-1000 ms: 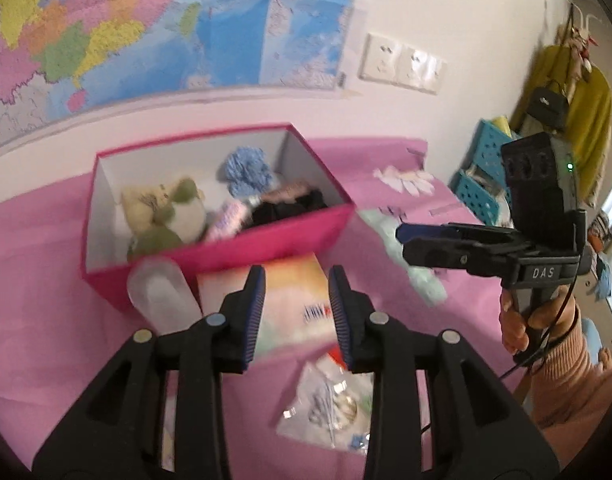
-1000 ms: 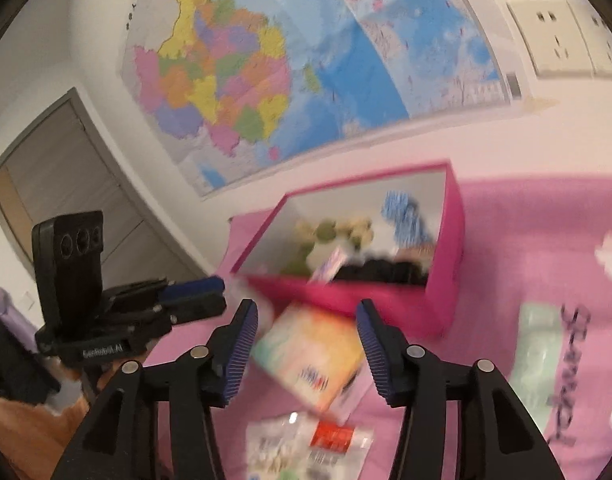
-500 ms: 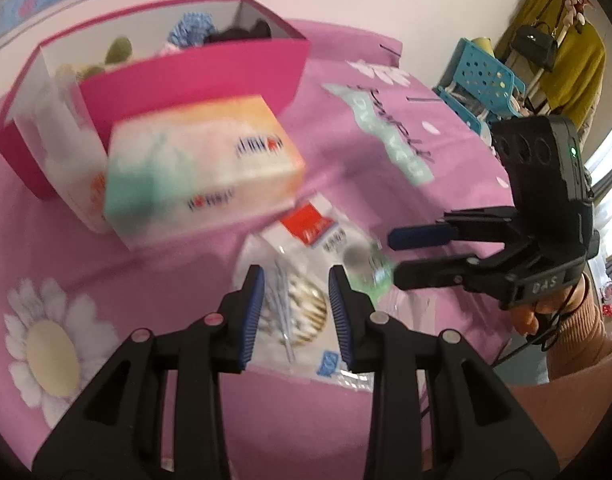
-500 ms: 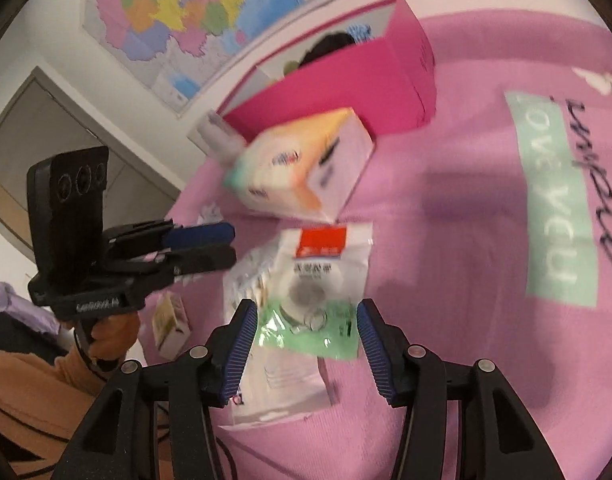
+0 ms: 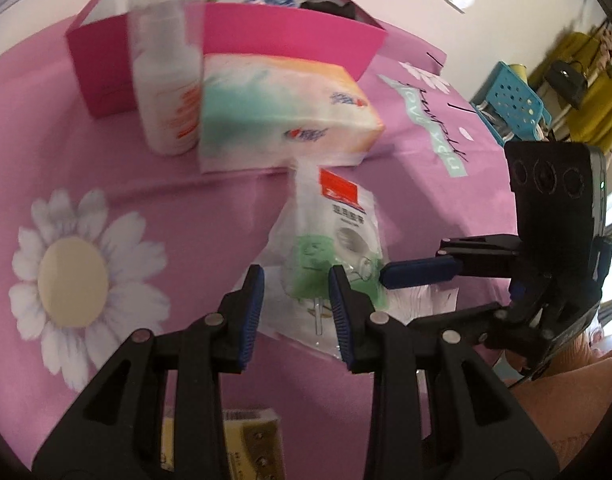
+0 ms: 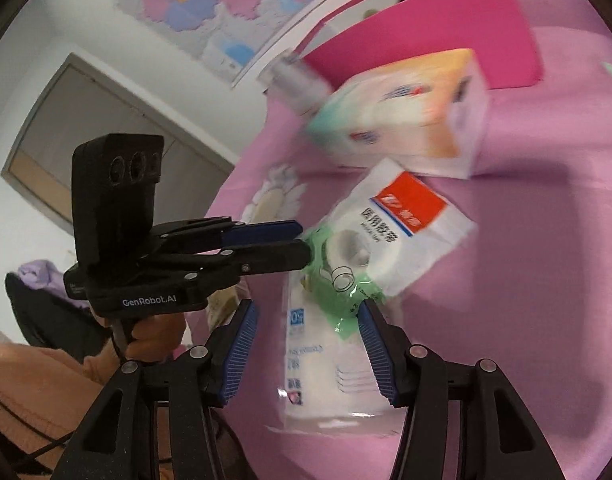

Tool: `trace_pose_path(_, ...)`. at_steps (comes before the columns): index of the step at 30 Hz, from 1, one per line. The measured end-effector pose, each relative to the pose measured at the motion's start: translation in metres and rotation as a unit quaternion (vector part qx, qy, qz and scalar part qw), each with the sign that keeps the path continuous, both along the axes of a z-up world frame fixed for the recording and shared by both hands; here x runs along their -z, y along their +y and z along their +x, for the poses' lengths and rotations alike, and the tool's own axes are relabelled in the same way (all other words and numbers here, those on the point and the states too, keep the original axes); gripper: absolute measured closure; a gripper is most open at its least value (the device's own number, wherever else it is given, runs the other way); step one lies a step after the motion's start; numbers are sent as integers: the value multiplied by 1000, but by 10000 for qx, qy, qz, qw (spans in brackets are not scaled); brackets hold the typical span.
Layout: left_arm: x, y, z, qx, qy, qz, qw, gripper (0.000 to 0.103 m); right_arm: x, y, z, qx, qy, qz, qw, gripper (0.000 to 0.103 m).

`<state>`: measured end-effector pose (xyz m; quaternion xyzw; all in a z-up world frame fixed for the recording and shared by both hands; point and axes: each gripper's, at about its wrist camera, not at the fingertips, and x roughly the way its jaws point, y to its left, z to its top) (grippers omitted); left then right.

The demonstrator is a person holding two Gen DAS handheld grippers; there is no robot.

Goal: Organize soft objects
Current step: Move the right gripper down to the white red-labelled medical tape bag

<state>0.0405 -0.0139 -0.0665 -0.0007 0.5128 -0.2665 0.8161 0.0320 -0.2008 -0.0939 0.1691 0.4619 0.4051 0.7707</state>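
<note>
Here both grippers hang low over the pink-covered bed (image 5: 210,208), and the nearest soft things are two flat plastic packets lying one on the other near its front edge. The upper one, the tape packet (image 5: 338,232) with a red label and a white roll showing through a green print, lies just in front of the tissue pack (image 5: 282,116); its far corner appears to touch that pack. Beneath it, toward the front edge, sits the cotton-pad packet (image 6: 326,364).

The left gripper (image 5: 296,300) has its jaws narrowly parted, with the near end of the tape packet showing in the gap; I cannot tell whether the pads touch it. The right gripper (image 6: 308,348) stands spread wider, jaws either side of the cotton-pad packet and the green end of the tape packet, pinching nothing that I can see.

Both packets should be very light, limp and slick, so the film will likely crumple and slide out of a shallow pinch. A better hold would be across a sealed edge or over the roll's firm bulge. The tissue pack looks squashy and bulky. The pink box (image 5: 290,46) stands behind it, toward the far edge, already holding soft items.
</note>
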Motion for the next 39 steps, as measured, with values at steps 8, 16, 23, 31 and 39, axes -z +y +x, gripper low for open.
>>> trace_pose_path(8,5,-2,-3,-43,-1,8,10000,68,-19,-2,8,3,-263,-56,9996,49)
trace_pose_path(16,5,-7,-5,-106,-16,37,9999,68,-26,-14,58,625,-687,-689,9933,49)
trace_pose_path(23,6,-7,-9,-200,-98,153,9996,67,-8,-6,73,216,-396,-847,9954,48)
trace_pose_path(31,6,0,-9,-142,340,-462,9983,67,-8,-6,50,-81,-229,-490,9985,49)
trace_pose_path(39,4,1,-12,-157,526,-935,9941,67,-3,-2,33,51,-241,-431,9988,49)
